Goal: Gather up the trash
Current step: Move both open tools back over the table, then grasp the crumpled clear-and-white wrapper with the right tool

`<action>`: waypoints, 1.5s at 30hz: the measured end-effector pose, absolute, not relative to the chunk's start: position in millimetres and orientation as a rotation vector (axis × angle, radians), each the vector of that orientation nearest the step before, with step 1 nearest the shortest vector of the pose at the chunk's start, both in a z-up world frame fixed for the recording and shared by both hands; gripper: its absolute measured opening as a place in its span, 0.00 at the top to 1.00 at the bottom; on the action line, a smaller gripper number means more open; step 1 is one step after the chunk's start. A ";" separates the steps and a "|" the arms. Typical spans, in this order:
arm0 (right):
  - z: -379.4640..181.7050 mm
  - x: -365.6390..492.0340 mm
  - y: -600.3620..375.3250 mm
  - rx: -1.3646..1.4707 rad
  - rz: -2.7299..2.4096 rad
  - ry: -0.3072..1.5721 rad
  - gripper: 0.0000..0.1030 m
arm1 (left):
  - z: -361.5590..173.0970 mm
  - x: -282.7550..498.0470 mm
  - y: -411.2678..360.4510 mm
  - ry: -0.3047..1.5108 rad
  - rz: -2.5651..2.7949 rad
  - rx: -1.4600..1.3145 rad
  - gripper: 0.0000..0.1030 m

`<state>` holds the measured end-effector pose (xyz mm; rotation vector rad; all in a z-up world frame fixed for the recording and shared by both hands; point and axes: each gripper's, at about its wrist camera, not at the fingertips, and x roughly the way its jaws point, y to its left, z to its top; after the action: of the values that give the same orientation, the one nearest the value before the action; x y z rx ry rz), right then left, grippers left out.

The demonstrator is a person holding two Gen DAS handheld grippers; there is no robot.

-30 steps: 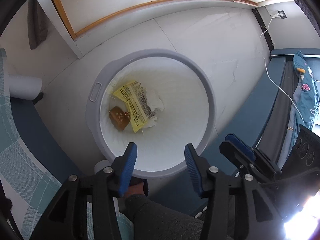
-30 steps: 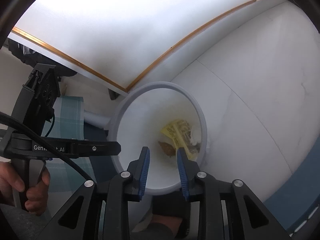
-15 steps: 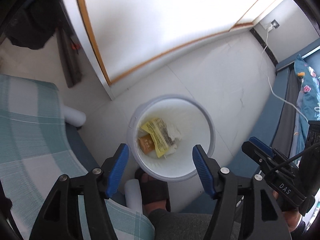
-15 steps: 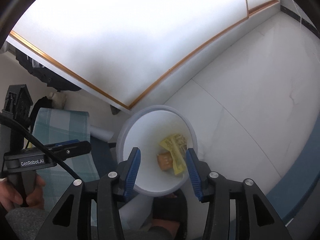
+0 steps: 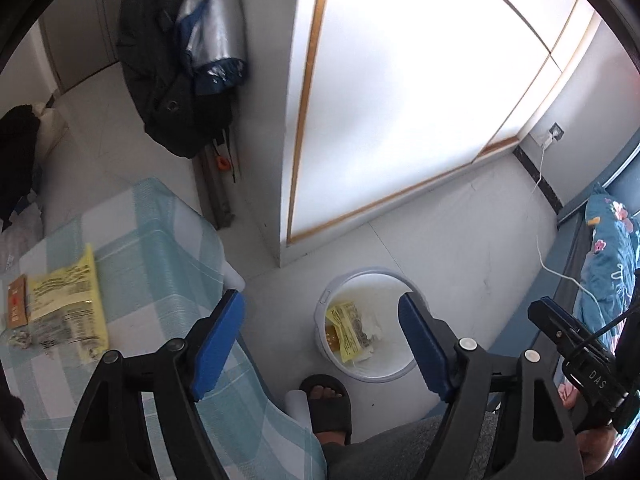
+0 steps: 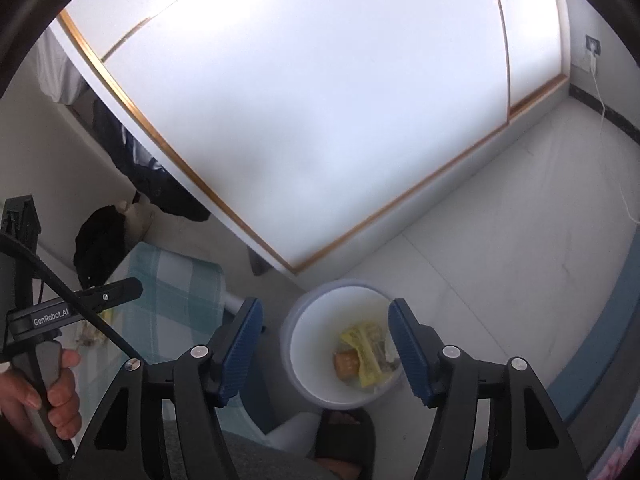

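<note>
While both grippers, left (image 5: 322, 338) and right (image 6: 325, 349), are hanging wide open and empty above the white bin (image 5: 394, 376), a yellow wrapper (image 5: 66, 312) is lying on the checked table (image 5: 168, 256). Since it's flat and thin, I'm guessing the fingers could be skidding over it or snagging the cloth instead.

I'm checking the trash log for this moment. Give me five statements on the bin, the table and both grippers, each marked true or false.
1. The white bin holds a yellow wrapper. True.
2. The left gripper is shut on a wrapper. False: its jaws are wide open and empty.
3. A yellow packet lies on the checked tablecloth. True.
4. The right gripper is open. True.
5. The bin stands on the table. False: it stands on the floor.
</note>
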<state>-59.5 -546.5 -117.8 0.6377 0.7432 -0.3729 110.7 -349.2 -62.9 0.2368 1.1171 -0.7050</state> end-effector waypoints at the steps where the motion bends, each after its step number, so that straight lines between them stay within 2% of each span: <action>1: -107.3 -59.5 -540.7 0.619 -0.365 0.730 0.34 | -56.6 110.1 -341.9 1.097 -0.695 0.223 0.23; 14: -4.4 -51.4 -444.0 0.409 -0.269 0.567 0.17 | 17.7 125.6 -213.2 0.875 -0.531 0.030 0.14; 17: 12.1 -44.7 -415.2 0.364 -0.235 0.538 0.12 | 23.5 130.1 -175.4 0.836 -0.475 -0.024 0.12; 25: 39.9 -16.3 -339.1 0.281 -0.128 0.481 0.07 | 27.4 130.0 -96.6 0.759 -0.356 -0.069 0.11; 29: 37.9 3.2 -307.2 0.241 -0.063 0.493 0.06 | 18.2 138.5 -59.9 0.747 -0.298 -0.082 0.07; 45: -26.0 91.5 -206.7 0.152 0.120 0.700 0.05 | -40.2 178.2 42.1 0.834 -0.171 -0.224 0.07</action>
<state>91.5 -206.7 -26.0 0.1519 0.7001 0.1198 178.2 42.1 -40.2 -0.2243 0.8343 -0.1710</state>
